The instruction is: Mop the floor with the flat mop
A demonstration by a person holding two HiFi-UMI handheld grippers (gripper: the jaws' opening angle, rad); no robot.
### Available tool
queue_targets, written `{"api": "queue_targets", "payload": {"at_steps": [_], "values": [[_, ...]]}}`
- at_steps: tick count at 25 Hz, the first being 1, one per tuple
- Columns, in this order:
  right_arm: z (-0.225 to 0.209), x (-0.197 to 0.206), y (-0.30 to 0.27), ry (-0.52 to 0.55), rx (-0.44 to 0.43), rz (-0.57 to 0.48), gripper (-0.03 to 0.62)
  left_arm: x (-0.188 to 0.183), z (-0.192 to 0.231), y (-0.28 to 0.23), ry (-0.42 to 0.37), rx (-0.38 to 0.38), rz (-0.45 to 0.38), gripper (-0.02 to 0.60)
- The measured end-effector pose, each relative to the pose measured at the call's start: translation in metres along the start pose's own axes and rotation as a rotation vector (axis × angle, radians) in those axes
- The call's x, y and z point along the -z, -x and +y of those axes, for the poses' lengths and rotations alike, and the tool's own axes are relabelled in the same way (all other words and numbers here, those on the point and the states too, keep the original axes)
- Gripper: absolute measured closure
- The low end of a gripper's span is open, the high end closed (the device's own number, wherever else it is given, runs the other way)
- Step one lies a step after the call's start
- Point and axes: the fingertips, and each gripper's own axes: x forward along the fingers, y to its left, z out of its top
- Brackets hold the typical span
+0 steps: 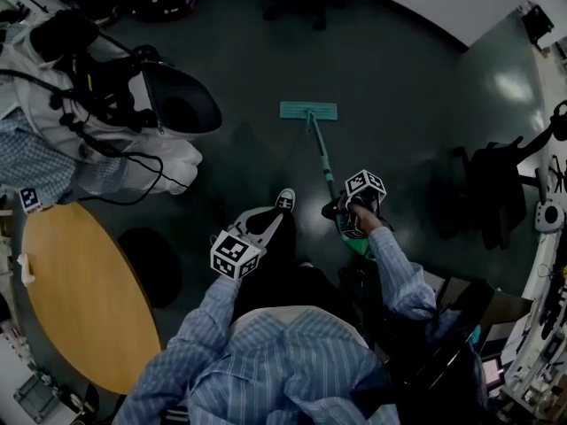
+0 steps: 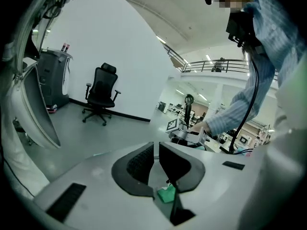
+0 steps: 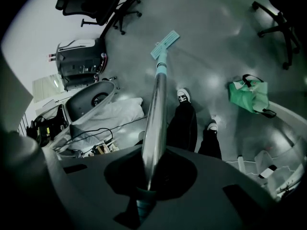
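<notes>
Right tongs (image 1: 358, 212) are clamped on the mop handle (image 1: 321, 156) near its upper end. My left tongs (image 1: 257, 233) hang over my leg, jaws almost together with nothing between them. The mop head (image 1: 308, 110) lies flat on the floor (image 1: 399, 96), at 11 o'clock from my right grip and just beyond my shoe (image 1: 285, 199). I judge I'm mid-stroke, one-handed. Next I'd draw the head back toward 6 o'clock, keeping it flat and staying clear of the chair (image 1: 496, 189) at 3 o'clock.
</notes>
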Motion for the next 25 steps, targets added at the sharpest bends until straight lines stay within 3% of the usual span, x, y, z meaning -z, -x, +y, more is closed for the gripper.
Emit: {"api": "queue_targets", "payload": {"at_steps": [11,17,25], "values": [[-0.114,0.147,-0.006,-0.012,-0.019,0.024,0.562,0.047,-0.125,0.037,-0.022,-0.005,-0.056,0.543],[-0.141,0.218,-0.023,0.028,0.008,0.04,0.562,0.065,-0.153,0.098,-0.007,-0.068,-0.129,0.543],[-0.183,0.278,-0.015,0.045,-0.002,0.091,0.562,0.081,-0.177,0.115,-0.021,-0.094,-0.111,0.543]]}}
